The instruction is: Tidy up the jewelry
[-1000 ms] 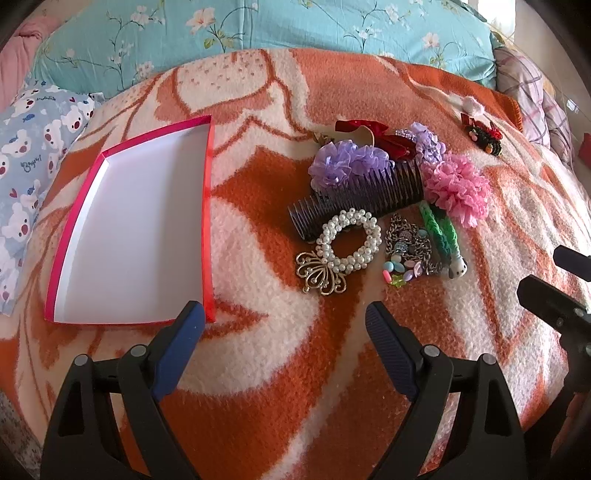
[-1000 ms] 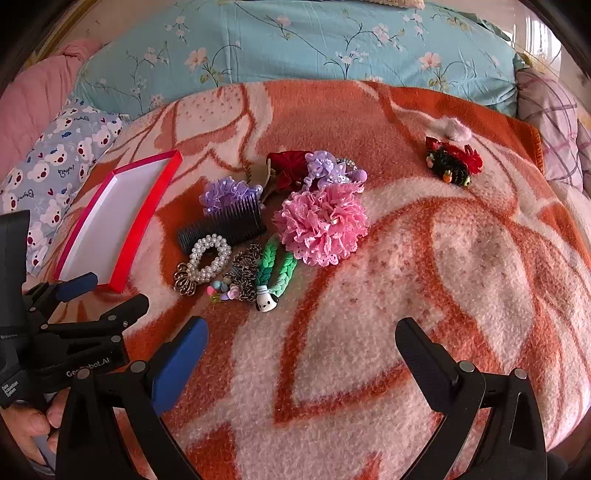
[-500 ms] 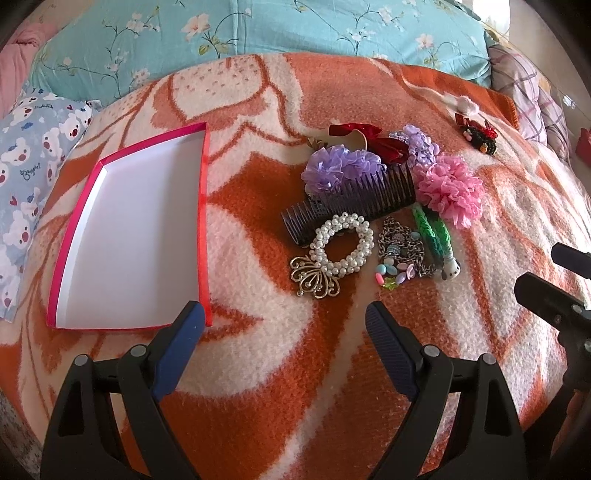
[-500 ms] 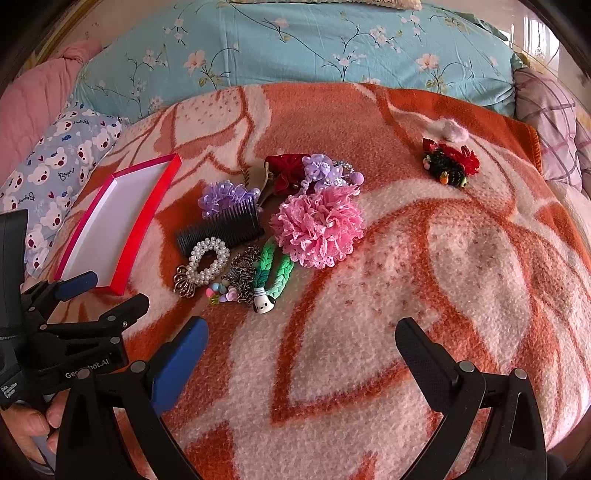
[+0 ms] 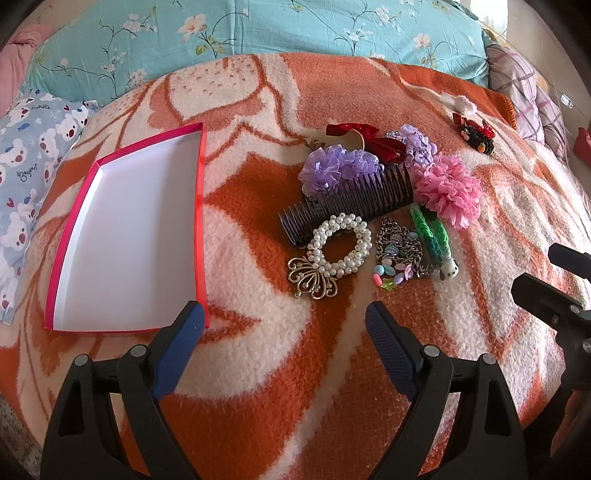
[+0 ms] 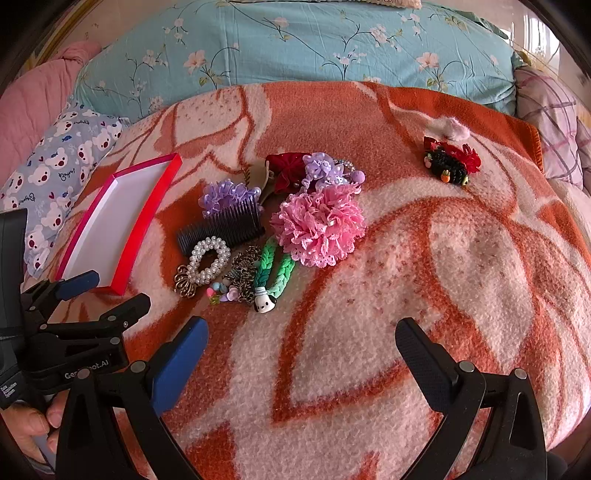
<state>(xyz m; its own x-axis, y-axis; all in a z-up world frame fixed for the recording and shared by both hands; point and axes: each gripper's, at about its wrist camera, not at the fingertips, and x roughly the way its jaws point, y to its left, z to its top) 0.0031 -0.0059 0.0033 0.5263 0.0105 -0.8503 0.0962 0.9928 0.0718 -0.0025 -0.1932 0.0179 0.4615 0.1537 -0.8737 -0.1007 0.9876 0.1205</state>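
Observation:
An empty red-rimmed white box (image 5: pixel 133 236) (image 6: pixel 110 229) lies on the orange blanket at the left. A pile of accessories lies right of it: pearl bracelet with gold ornament (image 5: pixel 340 247) (image 6: pixel 207 258), dark comb (image 5: pixel 351 199) (image 6: pixel 225 227), purple scrunchie (image 5: pixel 336 168), pink flower (image 5: pixel 448 190) (image 6: pixel 321 225), green braided band (image 5: pixel 432 236) (image 6: pixel 275 271), chain with beads (image 5: pixel 399 254), red bow (image 5: pixel 365 138). A black and red clip (image 5: pixel 476 136) (image 6: pixel 450 166) lies apart, far right. My left gripper (image 5: pixel 284 328) is open, short of the bracelet. My right gripper (image 6: pixel 301 343) is open, short of the pile.
Teal floral bedding (image 5: pixel 258 29) runs along the back. A blue bear-print pillow (image 5: pixel 26 155) lies at the left beside the box. Checked fabric (image 6: pixel 550 122) lies at the far right. The blanket (image 6: pixel 424 277) slopes away at its edges.
Both grippers have drawn back slightly and stayed open; the jewelry pile sits a little farther and more leftward in the left wrist view. Nothing was picked up.

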